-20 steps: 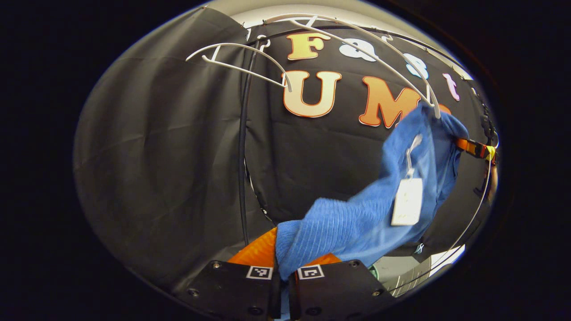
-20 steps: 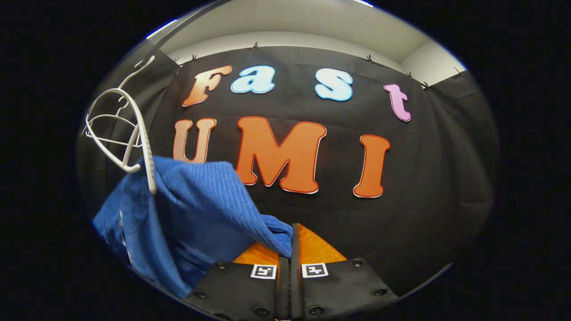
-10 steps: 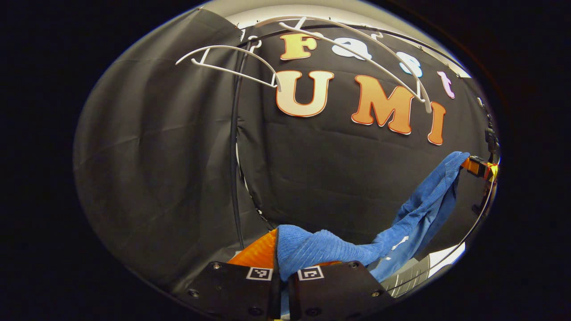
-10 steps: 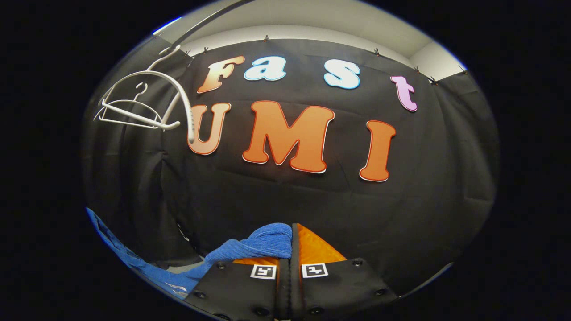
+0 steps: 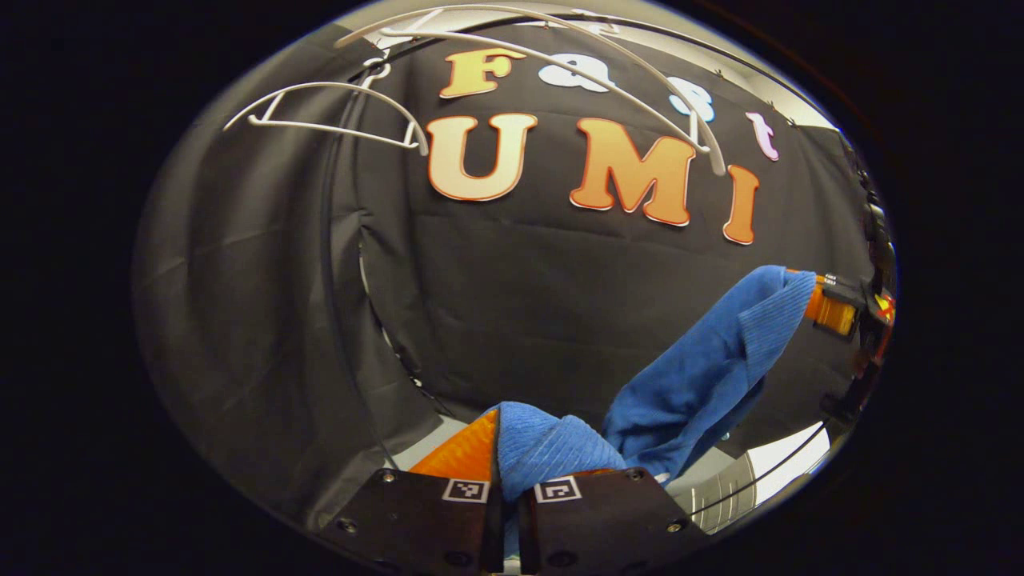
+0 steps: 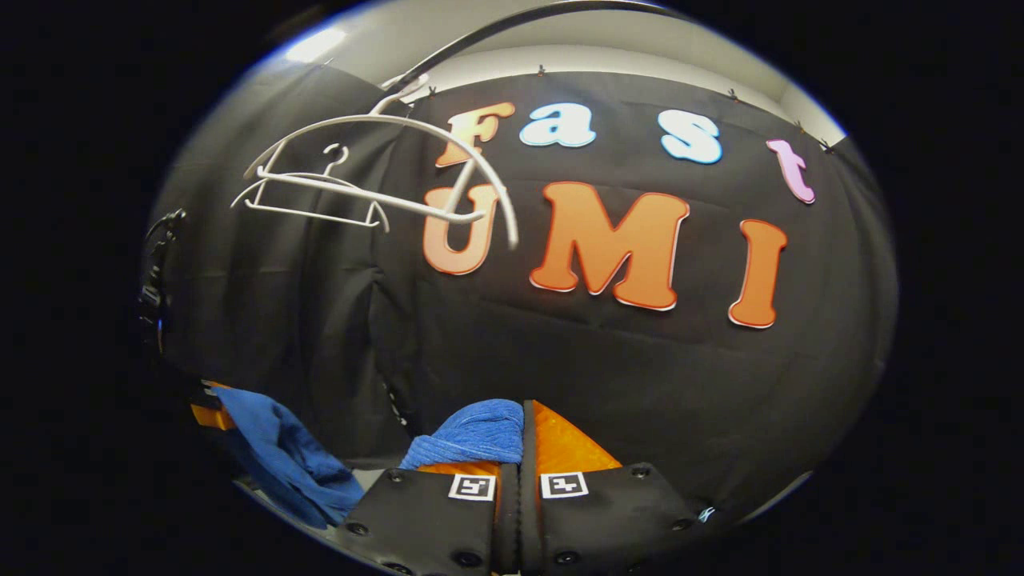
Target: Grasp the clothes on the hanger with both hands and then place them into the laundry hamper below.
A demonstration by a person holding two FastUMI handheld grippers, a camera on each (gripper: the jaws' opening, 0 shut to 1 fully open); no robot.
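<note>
Fabric of the blue garment (image 5: 704, 360) hangs between both tools, off the white hangers (image 5: 560, 72) at twelve o'clock. The left gripper (image 5: 502, 448) pinches one bunched end, and the right gripper (image 6: 520, 436) clamps the other end (image 6: 472, 428).

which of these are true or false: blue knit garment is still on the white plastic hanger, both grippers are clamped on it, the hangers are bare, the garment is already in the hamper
1. The blue ribbed knit garment hangs on a white plastic hanger. False: it is off, held below the hangers.
2. The left gripper is shut on the garment. True.
3. The right gripper is open. False: its orange fingers pinch a fold of the garment.
4. The white hangers carry nothing. True.
5. The garment lies in a hamper. False: it is stretched in the air between the grippers.
</note>
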